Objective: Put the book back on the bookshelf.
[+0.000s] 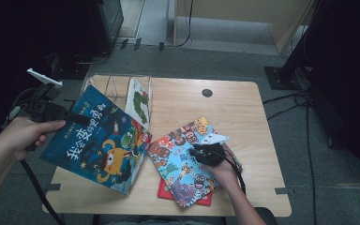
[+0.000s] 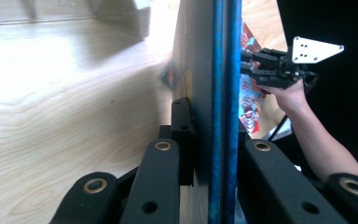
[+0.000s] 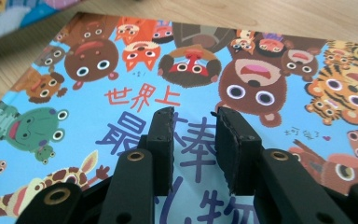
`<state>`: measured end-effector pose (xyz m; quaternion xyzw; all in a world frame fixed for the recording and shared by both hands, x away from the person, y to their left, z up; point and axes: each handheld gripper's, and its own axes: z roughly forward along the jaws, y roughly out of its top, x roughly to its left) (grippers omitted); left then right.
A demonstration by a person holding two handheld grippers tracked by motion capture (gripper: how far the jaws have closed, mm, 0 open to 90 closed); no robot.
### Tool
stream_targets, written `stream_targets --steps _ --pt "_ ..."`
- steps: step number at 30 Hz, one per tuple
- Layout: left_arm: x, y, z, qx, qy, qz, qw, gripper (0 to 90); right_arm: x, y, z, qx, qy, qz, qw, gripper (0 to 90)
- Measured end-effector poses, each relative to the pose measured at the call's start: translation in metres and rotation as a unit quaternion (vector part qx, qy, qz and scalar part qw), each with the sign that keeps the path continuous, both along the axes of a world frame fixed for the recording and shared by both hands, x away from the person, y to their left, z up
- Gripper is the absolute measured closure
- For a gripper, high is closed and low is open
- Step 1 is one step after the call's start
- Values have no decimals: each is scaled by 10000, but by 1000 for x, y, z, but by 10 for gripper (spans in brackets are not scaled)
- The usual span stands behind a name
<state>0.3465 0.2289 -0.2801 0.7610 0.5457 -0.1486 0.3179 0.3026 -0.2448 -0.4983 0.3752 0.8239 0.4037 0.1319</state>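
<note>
While the left gripper [image 2: 214, 140] pinches the tilted blue book [image 1: 96, 140], the right gripper [image 3: 193, 140] fingers hang apart

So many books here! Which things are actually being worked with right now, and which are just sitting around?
In use:
- dark blue monster picture book, clamped edge-on by the left gripper
- light blue animal-faces picture book, with the right gripper just above its cover, jaws slightly apart

Lying about:
- red book under the animal one
- clear plastic book stand holding a white book
- wooden table
</note>
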Motion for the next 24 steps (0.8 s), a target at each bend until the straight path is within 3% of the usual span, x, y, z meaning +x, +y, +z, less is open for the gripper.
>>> stream_targets --steps 4,12,18,24 --pt "-5 12 0 -2 -38 138 9999 818 0 2 -2 -65 -65 48 9999 649" --pt "-9 31 1 -25 74 366 9993 816 -3 7 -4 -173 -224 107 9995 588" --pt "-3 52 3 143 153 649 9977 816 -2 7 -4 -168 -223 108 9996 586" --pt "8 61 6 411 132 804 9958 809 -2 7 -4 -172 -224 128 9995 574"
